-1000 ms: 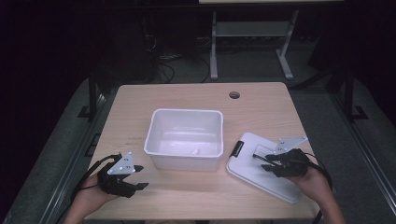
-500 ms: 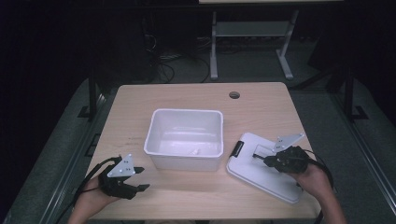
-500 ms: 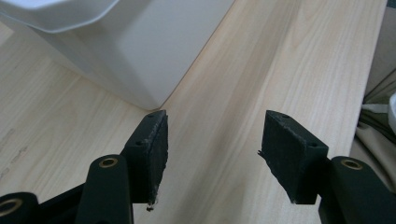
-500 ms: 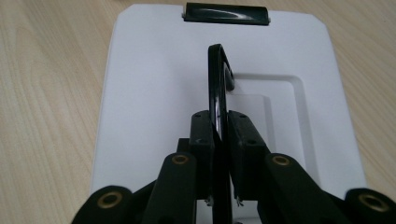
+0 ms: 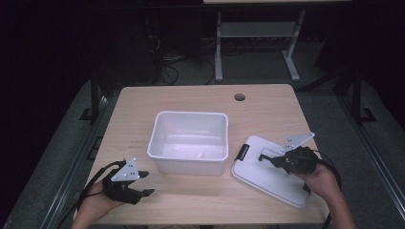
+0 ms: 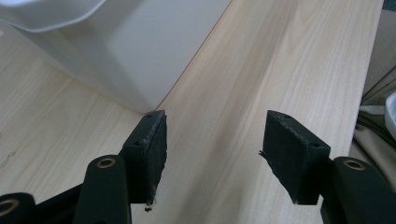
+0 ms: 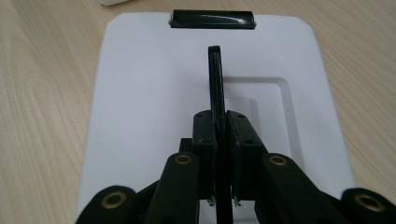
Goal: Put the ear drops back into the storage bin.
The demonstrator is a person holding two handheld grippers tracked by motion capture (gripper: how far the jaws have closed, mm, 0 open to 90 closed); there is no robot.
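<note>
Right gripper [image 7: 219,135] has just been closing, and its jaws now pinch the thin black handle [image 7: 215,79] that stands up on edge from the white lid [image 7: 140,93]. In the right gripper view the handle runs straight away from the jaws, in line with them, toward the black latch [image 7: 213,19] at the lid's far short edge. The lid lies flat on the wooden surface [image 5: 191,100], on the person's right side, its long axis running slantwise in the high view from the latch end near the white bin [image 5: 188,138] down to the near right corner of the surface. The right gripper [image 5: 272,161] sits over the middle of the lid, pointing toward the latch end, with the right hand [image 5: 320,179] behind it.

Left gripper [image 5: 143,183] rests at the near left corner of the surface, jaws spread with nothing but bare wood between them. The bin's near corner lies just ahead of it, apart from its pads [image 6: 156,149].
</note>
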